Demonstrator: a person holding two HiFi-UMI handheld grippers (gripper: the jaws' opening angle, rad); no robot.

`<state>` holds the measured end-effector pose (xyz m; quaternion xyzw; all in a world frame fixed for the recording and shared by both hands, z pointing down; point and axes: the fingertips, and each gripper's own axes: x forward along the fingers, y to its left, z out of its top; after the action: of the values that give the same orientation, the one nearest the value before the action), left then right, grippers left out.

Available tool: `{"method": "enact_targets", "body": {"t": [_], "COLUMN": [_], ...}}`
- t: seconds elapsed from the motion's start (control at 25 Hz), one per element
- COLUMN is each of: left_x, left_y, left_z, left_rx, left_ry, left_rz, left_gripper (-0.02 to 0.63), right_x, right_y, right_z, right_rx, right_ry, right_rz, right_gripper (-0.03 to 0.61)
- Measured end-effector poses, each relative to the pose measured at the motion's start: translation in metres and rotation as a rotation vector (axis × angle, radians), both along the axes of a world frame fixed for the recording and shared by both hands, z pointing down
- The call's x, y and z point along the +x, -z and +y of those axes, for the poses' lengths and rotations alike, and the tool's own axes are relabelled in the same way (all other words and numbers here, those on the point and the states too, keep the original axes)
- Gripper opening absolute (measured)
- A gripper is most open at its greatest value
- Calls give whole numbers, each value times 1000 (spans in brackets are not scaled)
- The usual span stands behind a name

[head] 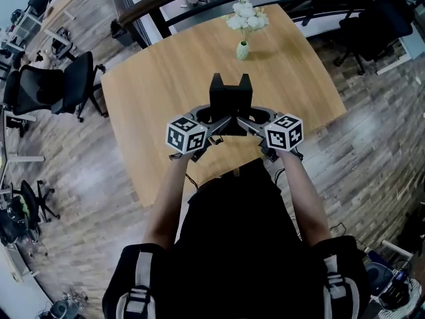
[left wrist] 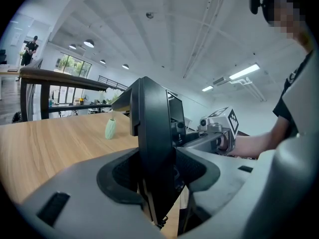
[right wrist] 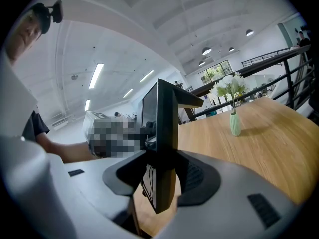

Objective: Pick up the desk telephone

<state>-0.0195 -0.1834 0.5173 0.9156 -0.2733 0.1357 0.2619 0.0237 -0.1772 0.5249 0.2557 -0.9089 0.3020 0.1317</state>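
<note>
The black desk telephone (head: 230, 97) is held between both grippers above the near part of the wooden table (head: 166, 92). My left gripper (head: 214, 120) is shut on its left edge, and my right gripper (head: 245, 120) is shut on its right edge. In the left gripper view the telephone (left wrist: 155, 133) stands on edge, clamped in the left gripper (left wrist: 157, 172), with the right gripper's marker cube (left wrist: 223, 125) behind it. In the right gripper view the telephone (right wrist: 165, 133) fills the right gripper (right wrist: 162, 177), and its lower end hangs over the table top (right wrist: 249, 148).
A pale green vase of white flowers (head: 244, 26) stands at the table's far side, also visible as the vase (left wrist: 110, 128) and the vase (right wrist: 234, 123). Black office chairs (head: 60, 88) stand left of the table; another chair (head: 372, 22) is far right. A dark railing (head: 159, 5) runs behind.
</note>
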Motion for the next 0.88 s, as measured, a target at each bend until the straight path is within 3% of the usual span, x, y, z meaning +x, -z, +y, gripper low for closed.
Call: {"method": "enact_targets", "body": {"t": [0.88], "left_x": [7], "left_y": [-1], "left_z": [2], "left_rx": [-5], "left_ry": [-15], "left_rz": [2], "left_gripper": [227], "right_x": [7], "right_y": [0], "right_z": [2], "right_rx": [10], "right_ry": [-12], "right_rz": [6], "right_gripper": [198]}}
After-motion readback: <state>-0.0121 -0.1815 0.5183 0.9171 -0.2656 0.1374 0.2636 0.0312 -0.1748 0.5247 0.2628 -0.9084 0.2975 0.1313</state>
